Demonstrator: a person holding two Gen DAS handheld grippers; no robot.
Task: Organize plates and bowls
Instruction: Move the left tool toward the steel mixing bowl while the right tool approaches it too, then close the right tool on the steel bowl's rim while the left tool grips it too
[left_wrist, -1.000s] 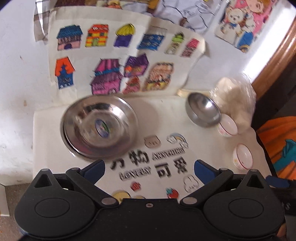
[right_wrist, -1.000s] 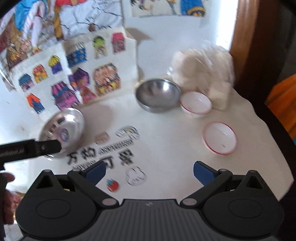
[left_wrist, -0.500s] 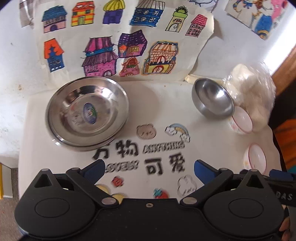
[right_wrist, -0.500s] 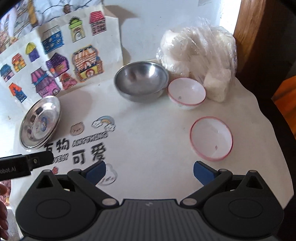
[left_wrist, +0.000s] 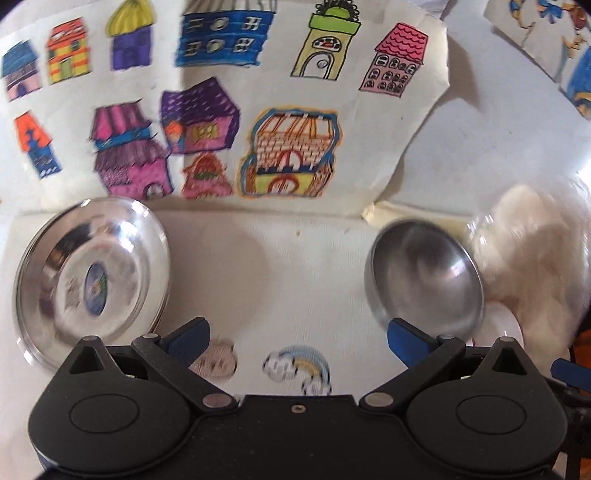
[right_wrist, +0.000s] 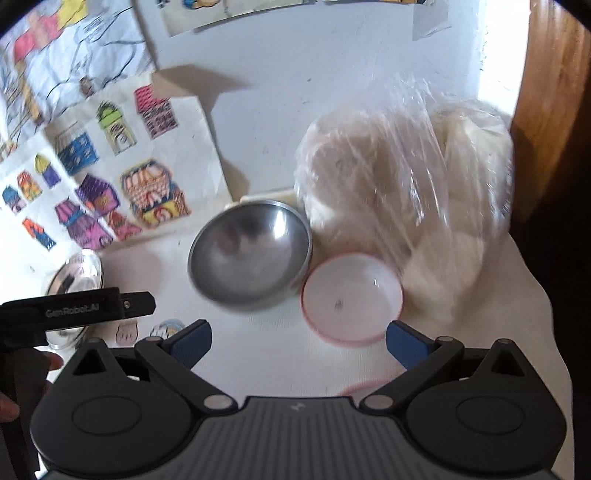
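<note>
- Toward the back right corner of the white printed table cover (right_wrist: 258, 354) sits the white, pink-rimmed small bowl (right_wrist: 351, 295), and just ahead of it is our right gripper (right_wrist: 297, 338), its blue-padded fingers (right_wrist: 192, 338) spread wide with nothing between them.
- We judge this bowl light, stiff and probably breakable if it is ceramic; its glazed wall looks slick, so we would pinch the rim with one pad inside and one outside.
- Touching its left side is the deep round stainless-steel bowl (right_wrist: 251, 254), which looks thin, light and slippery; again the rim is the sensible place to grip.
- Behind both, pressed against them, is a clear plastic bag of pale soft lumps (right_wrist: 406, 177), so a lift should go straight up.
- A second pink rim (right_wrist: 354, 389) peeks out just under the right gripper; we cannot see more of it.
- Near the left edge of the cover rest the shallow shiny steel plates (left_wrist: 92, 284), apparently two stacked; flat and slick, they offer only the thin lip.
- Our left gripper (left_wrist: 297, 341) hovers between plates and steel bowl, fingers wide apart and empty.
- Children's coloured house drawings (left_wrist: 221, 140) stand along the back wall.
</note>
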